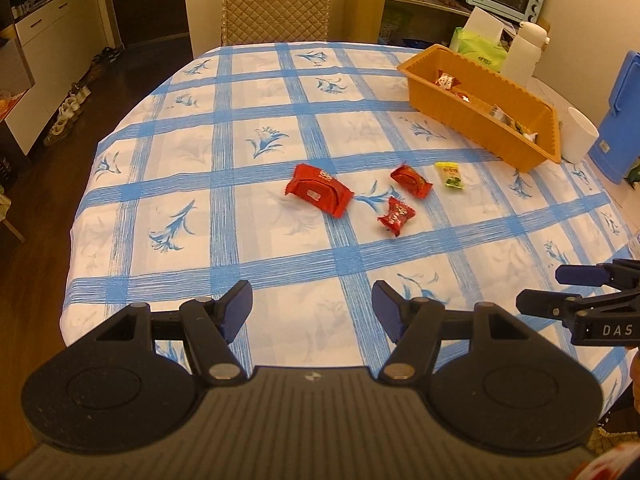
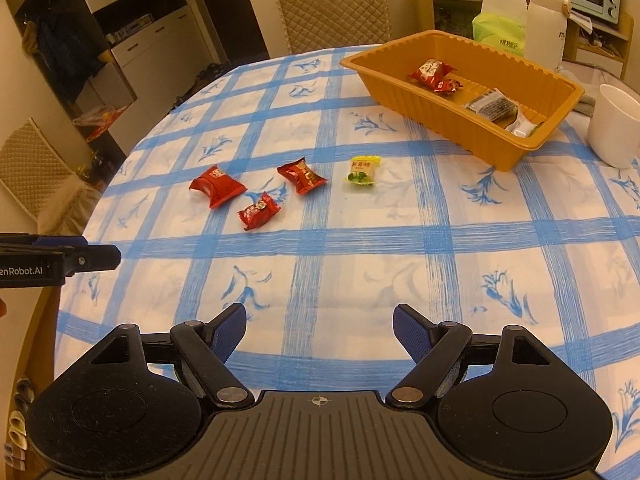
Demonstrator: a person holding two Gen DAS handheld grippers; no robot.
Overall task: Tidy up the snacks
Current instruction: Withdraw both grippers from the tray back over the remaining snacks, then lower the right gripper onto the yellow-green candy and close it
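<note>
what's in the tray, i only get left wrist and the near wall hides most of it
Observer: The right wrist view looks down into the tray. It holds a big red packet, a small red packet, a dark packet and a white packet.
Operator: ok and is the right gripper holding anything, i just see it side on
Observer: No. The right gripper is open, and only tablecloth shows between its fingers.
</note>
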